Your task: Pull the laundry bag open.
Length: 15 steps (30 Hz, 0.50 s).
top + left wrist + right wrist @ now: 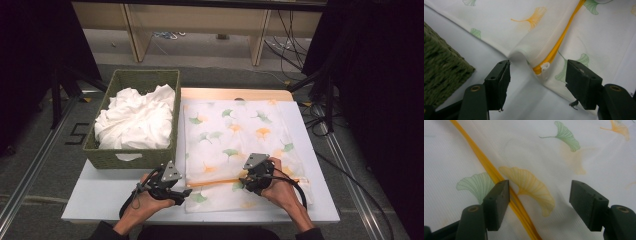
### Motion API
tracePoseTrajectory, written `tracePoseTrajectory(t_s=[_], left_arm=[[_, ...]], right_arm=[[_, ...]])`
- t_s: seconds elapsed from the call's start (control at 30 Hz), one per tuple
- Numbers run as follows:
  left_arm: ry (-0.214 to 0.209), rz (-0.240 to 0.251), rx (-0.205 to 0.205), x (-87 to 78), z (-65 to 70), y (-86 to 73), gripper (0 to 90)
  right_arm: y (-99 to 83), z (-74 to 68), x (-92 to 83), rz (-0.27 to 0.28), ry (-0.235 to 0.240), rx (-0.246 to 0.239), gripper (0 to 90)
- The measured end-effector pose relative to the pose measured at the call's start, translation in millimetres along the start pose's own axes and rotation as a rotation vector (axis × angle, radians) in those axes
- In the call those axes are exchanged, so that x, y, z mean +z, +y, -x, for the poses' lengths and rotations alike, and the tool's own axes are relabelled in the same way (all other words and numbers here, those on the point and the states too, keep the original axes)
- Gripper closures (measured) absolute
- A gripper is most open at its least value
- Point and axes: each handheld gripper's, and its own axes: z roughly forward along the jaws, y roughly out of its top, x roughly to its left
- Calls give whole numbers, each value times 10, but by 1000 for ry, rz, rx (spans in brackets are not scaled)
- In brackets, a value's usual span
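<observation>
Both tongs sit low on the mesh laundry bag (235,145), and neither one has hold of anything. Your left gripper (184,192) hovers at the bag's 8 o'clock corner, jaws spread fairly wide; in the left gripper view (537,75) the white zipper pull (545,67) and the end of the orange zipper (559,42) lie between the two pads, touching neither, with a small hump of fabric bunched just beside the pull at its 9 o'clock. Your right gripper (248,182) is over the bag's near half, around 5 o'clock from its middle, jaws wide; in the right gripper view (539,202) the zipper line (486,167) runs just past the inner face of the left pad, and an orange ginkgo leaf print (531,187) fills the gap. That bag lies flat on the white table (105,197), its zipper running across the near end. At 9 o'clock from the bag, just beside it, you've got the green woven basket (131,157) heaped with white cloth (135,117).
</observation>
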Motion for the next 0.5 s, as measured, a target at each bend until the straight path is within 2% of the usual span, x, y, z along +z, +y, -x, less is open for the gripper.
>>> tracePoseTrajectory(t_s=[0.03,0.07,0.1,0.13,0.17,0.2,0.23,0.33,0.37,0.4,0.43,0.47,0.5], left_arm=[[0,0,0,0,0,0,359],[5,11,22,5,16,32,358],[8,15,20,14,33,50,358],[7,15,27,15,42,59,357],[8,13,35,11,57,66,356],[-4,21,34,20,71,68,353],[-3,24,33,21,84,69,353],[-5,25,40,20,102,71,351],[-4,21,44,9,107,74,351],[-2,25,38,8,115,77,350],[2,29,43,10,113,85,349],[1,30,44,13,113,87,346],[9,26,49,17,109,90,346]], right_arm=[[0,0,0,0,0,0,344],[11,9,-3,1,11,-21,470],[16,2,-13,-2,4,-22,505],[29,20,-19,0,23,-44,586],[34,18,-28,25,5,-40,636],[42,28,-39,30,28,-42,675],[47,30,-41,53,21,-43,724],[56,81,-81,72,14,-84,855],[56,61,-81,84,22,-58,879],[62,86,-76,100,31,-84,900],[60,95,-80,94,28,-76,900],[64,111,-77,103,25,-106,900],[66,109,-85,106,21,-105,900]])
